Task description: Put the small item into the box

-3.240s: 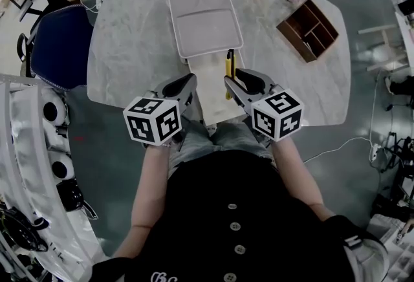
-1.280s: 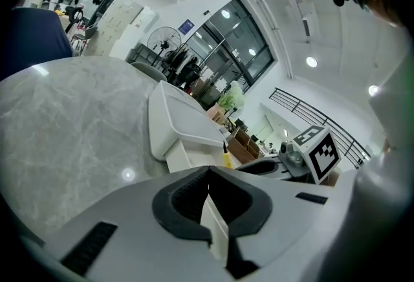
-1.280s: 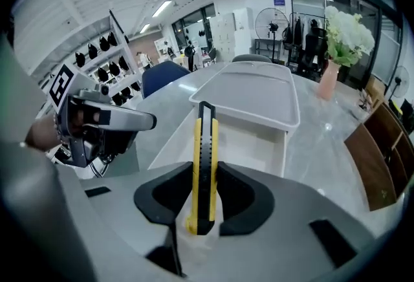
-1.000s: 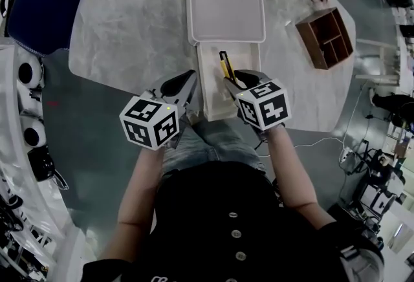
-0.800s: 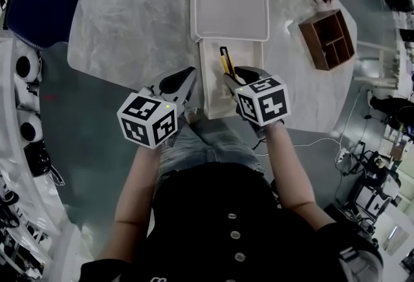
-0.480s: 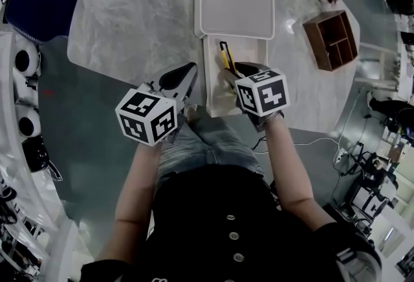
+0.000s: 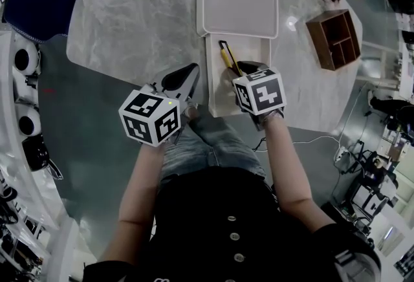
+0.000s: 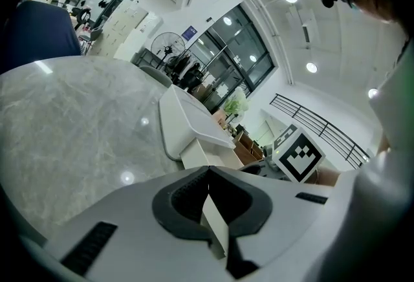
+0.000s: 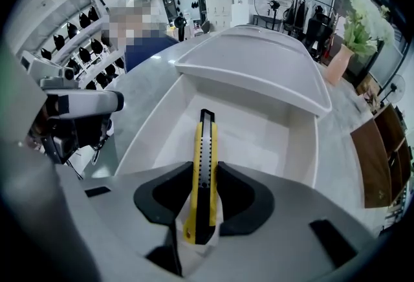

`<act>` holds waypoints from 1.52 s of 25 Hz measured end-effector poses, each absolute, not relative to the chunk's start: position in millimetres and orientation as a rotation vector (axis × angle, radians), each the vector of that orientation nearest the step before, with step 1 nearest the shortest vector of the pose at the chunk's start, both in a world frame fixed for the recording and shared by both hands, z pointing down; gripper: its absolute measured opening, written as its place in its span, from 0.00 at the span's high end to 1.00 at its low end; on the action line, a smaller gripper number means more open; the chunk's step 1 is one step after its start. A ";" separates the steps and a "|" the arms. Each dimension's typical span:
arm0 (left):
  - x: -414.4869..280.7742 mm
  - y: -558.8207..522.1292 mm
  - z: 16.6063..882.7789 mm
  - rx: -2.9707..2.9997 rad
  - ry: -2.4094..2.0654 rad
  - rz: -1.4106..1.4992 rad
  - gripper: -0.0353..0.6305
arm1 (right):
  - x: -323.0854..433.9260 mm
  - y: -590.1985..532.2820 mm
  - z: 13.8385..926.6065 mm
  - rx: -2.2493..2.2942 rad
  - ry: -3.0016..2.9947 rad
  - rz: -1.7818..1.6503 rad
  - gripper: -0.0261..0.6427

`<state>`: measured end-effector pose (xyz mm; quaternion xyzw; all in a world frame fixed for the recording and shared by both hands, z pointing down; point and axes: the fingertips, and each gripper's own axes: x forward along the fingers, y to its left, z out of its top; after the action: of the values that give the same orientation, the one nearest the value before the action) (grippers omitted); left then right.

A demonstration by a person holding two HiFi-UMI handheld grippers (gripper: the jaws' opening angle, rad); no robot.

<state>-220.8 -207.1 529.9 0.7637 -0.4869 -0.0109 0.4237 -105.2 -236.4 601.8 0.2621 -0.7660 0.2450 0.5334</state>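
Yellow utility knife gripped by right tool over open white box; left tool closed, empty.

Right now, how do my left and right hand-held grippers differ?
The left hand-held gripper has its jaws together on nothing; the right hand-held gripper is clamped on a yellow knife. The left sits outside the box, by its left wall; the right is over the box's near end, knife pointing in. Both point forward, away from you.
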 end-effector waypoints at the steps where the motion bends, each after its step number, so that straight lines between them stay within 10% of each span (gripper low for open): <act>1: -220.1 -208.0 530.0 1.910 -1.218 -0.031 0.92 | -104.1 -236.4 602.3 0.627 -1.824 0.581 0.78; 38: -189.3 -222.5 483.6 2.101 -1.162 0.148 0.92 | -110.7 -252.9 513.6 0.752 -2.234 0.601 0.55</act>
<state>-189.3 -222.5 483.6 0.8151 -0.4505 0.0574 0.3597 -110.7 -252.9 513.6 0.2899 -0.8612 0.2318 0.3474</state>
